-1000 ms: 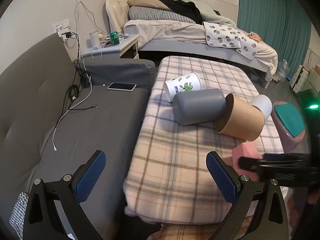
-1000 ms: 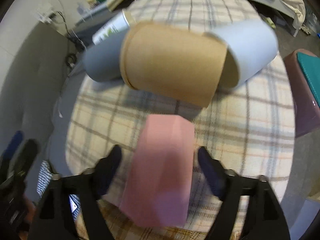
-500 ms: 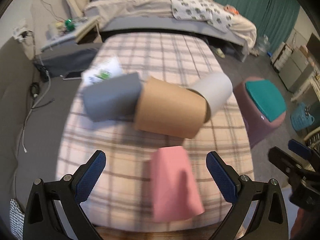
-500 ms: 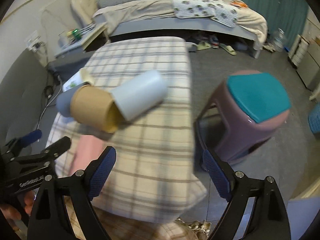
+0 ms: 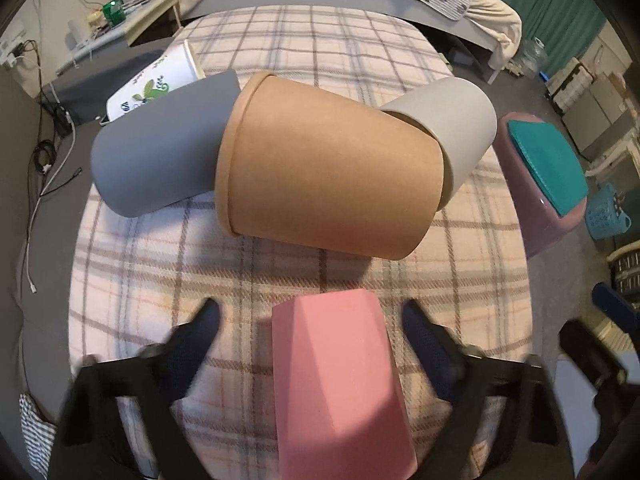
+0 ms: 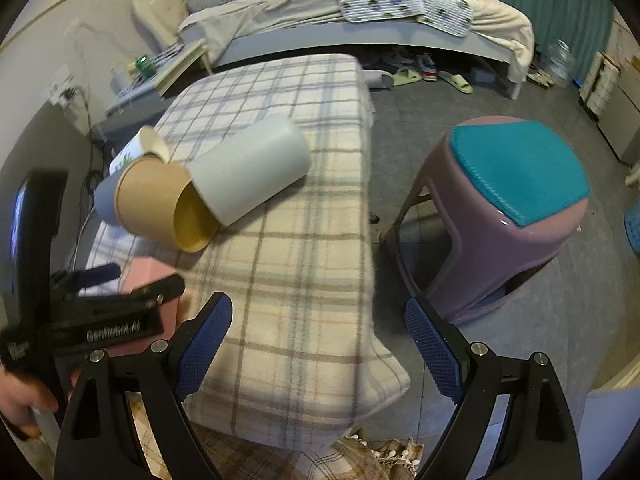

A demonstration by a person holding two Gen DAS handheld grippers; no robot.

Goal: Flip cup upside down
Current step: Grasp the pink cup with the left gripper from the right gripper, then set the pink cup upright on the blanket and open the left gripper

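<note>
Two grippers in view. The pink cup (image 5: 340,380) is lying on the plaid blanket (image 5: 160,272), just in front of the brown paper cup (image 5: 328,168) and apart from it — sitting between the left gripper (image 5: 310,316) fingers, which are spread wide and not touching it. The right gripper (image 6: 318,320), jaws likewise apart and holding nothing, is hovering off to the pink cup's right, near the purple stool (image 6: 500,216).

Pink cup (image 5: 340,380); brown kraft cup (image 5: 328,172); grey cup (image 5: 160,148); plaid beige blanket (image 5: 320,52); teal-topped mauve stool (image 6: 508,200).
</note>
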